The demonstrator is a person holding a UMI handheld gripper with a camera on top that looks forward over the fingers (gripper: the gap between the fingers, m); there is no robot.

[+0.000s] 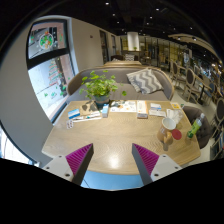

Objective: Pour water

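A bright open room with shelving along the far side, sofas in the middle and a framed poster (45, 40) on the near wall surrounds a light wooden table (110, 140). The gripper (112, 158) hangs above the near edge of this table, its two fingers spread wide apart with nothing between them; the magenta pads (79, 157) face each other across bare tabletop. A potted plant (101, 88) stands at the far edge of the table, with papers and booklets (128, 107) spread on either side of it. Toward the right end of the table, well beyond the right finger, sits a cluster of small items: a white cup (172, 120), something red (176, 133) just in front of it, and a green bottle (195, 128) further out. Whether any of them holds water cannot be told. A cushioned sofa (140, 78) lies behind the table.
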